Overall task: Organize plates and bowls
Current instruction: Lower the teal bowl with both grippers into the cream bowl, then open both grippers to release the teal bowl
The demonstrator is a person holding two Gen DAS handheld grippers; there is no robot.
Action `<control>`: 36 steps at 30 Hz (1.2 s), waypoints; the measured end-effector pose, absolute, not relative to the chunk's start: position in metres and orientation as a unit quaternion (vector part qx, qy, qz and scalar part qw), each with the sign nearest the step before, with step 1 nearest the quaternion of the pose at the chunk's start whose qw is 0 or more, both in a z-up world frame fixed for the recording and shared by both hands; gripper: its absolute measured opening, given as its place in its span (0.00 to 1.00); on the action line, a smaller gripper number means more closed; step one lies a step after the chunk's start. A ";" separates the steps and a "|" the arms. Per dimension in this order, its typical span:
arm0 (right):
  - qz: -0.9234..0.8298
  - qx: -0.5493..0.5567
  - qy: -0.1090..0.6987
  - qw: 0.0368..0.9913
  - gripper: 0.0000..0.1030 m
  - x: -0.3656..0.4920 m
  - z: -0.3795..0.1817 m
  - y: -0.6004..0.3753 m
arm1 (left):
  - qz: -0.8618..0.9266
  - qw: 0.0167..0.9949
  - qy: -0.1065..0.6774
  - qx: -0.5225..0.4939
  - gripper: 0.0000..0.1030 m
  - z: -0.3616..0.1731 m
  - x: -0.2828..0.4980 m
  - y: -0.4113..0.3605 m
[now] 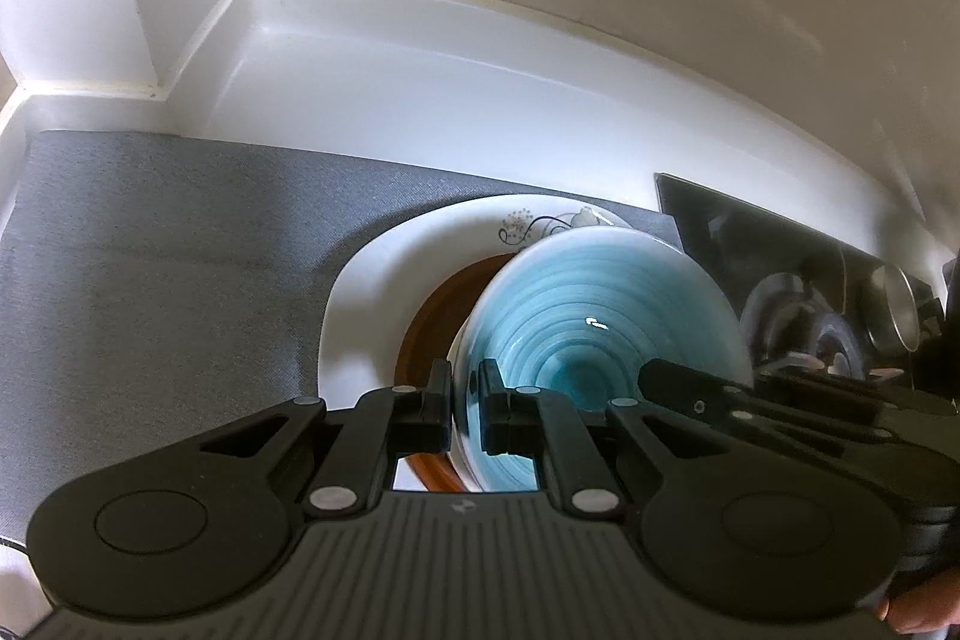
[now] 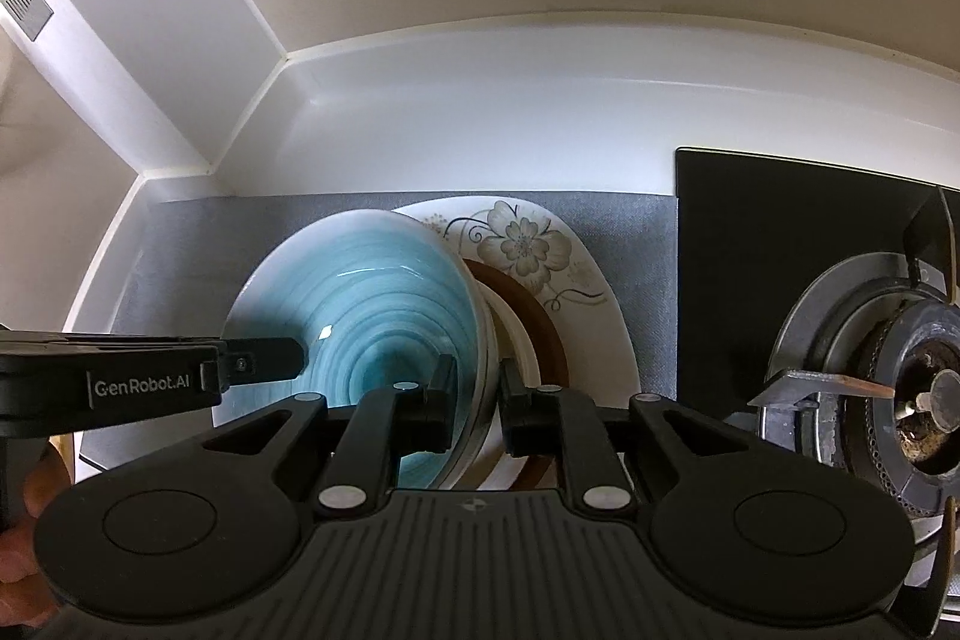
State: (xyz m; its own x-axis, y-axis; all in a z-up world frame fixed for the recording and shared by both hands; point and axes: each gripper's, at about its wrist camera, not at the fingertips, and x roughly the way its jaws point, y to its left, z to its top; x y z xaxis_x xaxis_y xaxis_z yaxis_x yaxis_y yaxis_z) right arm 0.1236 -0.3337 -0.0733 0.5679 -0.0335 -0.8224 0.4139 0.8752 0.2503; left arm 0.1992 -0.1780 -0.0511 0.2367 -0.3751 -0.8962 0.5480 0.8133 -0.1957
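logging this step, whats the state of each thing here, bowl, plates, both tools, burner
blue bowl: tilted, on the stacked plates
brown plate: on the floral plate, under the bowl
floral plate: flat on the grey mat
left tool: shut on the bowl's rim
right tool: straddling the rim, gap beside one pad
burner: unlit

The blue bowl point(image 2: 360, 298) is glazed ceramic, glossy, with fine ringed ridges catching a bright highlight. The flowered plate point(image 2: 576, 280), at its 2 o'clock, is smooth white glazed ware, and the brown plate point(image 2: 540, 322) between them has a duller sheen. The grey mat point(image 1: 150, 250) looks woven and matt. The stove top point(image 2: 780, 208) is dark, reflective glass; its burner point(image 2: 924, 400) is rough, stained metal.
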 end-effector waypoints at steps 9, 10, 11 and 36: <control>-0.124 0.217 0.438 0.864 0.29 0.122 -0.067 -0.335 | -0.296 0.783 0.542 0.077 0.08 -0.053 0.200 -0.179; -0.121 0.215 0.437 0.865 0.32 0.122 -0.067 -0.335 | -0.296 0.783 0.541 0.078 0.08 -0.053 0.200 -0.179; -0.118 0.215 0.438 0.865 0.32 0.122 -0.066 -0.335 | -0.297 0.783 0.541 0.078 0.09 -0.053 0.200 -0.179; -0.155 0.185 0.407 0.881 0.44 0.103 -0.066 -0.339 | -0.294 0.795 0.527 0.062 0.68 -0.041 0.201 -0.167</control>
State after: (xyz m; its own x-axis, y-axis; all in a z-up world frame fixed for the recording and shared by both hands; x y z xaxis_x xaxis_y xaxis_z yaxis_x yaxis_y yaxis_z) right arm 0.1032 -0.3394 -0.0662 0.6211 -0.1227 -0.7741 0.4241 0.8831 0.2004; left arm 0.2011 -0.1672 -0.0405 0.2710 -0.4029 -0.8742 0.5333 0.8189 -0.2121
